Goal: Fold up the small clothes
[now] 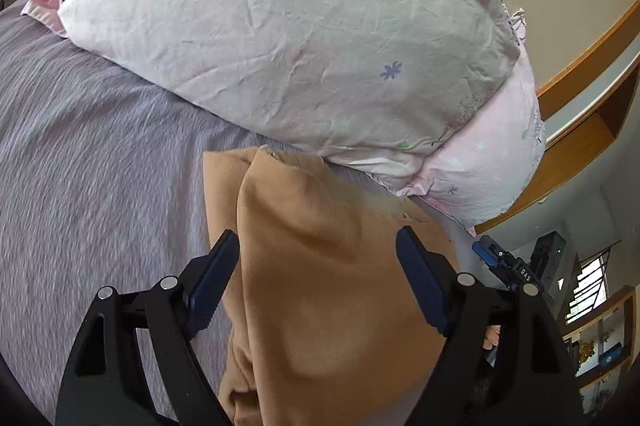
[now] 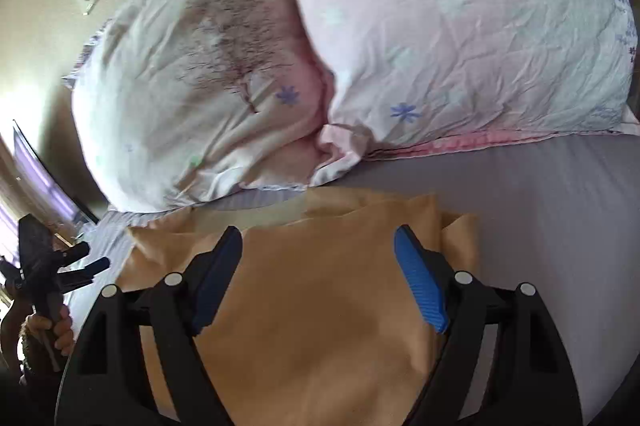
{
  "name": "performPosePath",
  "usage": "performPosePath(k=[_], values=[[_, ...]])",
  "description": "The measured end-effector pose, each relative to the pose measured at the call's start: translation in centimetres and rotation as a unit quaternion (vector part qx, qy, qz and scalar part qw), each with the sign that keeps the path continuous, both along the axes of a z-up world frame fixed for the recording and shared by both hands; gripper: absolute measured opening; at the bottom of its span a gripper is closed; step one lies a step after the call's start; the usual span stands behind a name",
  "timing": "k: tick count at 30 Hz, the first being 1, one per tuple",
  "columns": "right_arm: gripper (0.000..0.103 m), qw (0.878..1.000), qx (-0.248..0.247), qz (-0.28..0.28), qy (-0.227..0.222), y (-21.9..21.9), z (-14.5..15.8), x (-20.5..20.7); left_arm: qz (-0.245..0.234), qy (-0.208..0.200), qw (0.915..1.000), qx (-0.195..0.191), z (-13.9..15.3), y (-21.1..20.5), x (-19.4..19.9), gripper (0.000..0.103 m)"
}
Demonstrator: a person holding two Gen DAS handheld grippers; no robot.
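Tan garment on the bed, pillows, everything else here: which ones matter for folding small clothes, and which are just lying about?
Part of the job:
tan garment, lying partly folded on the bed sheet
left gripper, open above it
right gripper, open above it

Just lying about:
floral pillow
pink pillow
wooden shelf

The tan garment (image 1: 320, 286) runs off the bottom edge in both views, so its lower part is unseen. Its far edge slips under the pillow (image 1: 280, 26). The bed sheet (image 1: 100, 166) smears with blur. On the shelf (image 1: 600, 346), the items are too small to identify. The left claw (image 2: 86, 268) sits partly cut off at the right wrist view's left edge.
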State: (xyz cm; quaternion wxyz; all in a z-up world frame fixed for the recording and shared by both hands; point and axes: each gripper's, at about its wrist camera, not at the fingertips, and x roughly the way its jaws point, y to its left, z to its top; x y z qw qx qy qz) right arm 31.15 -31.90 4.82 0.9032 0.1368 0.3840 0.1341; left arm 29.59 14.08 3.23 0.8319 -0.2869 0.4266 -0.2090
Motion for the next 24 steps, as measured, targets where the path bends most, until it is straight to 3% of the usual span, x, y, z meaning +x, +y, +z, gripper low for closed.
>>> performPosePath(k=[4,12,16,17,18,19,21,24], values=[[0.057,0.998,0.011,-0.025,0.059,-2.8,-2.0,4.3,-0.001,0.027,0.9996,0.011,-1.3,-0.4,3.1,0.076],[0.055,0.993,0.017,-0.050,0.108,-5.3,-5.0,7.6,-0.009,0.031,0.9994,0.010,-2.1,-0.4,5.2,0.075],[0.054,0.991,0.013,-0.033,0.127,-4.7,-6.3,9.1,-0.013,0.033,0.9993,0.008,-2.3,-0.5,5.8,0.075],[0.051,0.992,0.004,-0.028,0.125,-4.5,-6.4,9.3,-0.014,0.032,0.9994,0.008,-2.3,-0.4,6.0,0.075],[0.034,0.992,0.001,-0.023,0.121,-4.2,-6.7,9.6,-0.015,0.031,0.9993,0.009,-2.4,-0.5,6.1,0.075],[0.011,0.993,-0.001,-0.016,0.118,-3.9,-6.7,9.6,-0.015,0.031,0.9993,0.012,-2.4,-0.6,6.2,0.075],[0.007,0.994,0.005,-0.001,0.110,-3.6,-6.8,9.4,-0.014,0.027,0.9994,0.017,-2.3,-0.8,6.4,0.071],[0.007,0.995,0.000,0.001,0.095,-3.6,-6.4,8.8,-0.014,0.023,0.9994,0.020,-2.2,-1.1,6.6,0.057]])
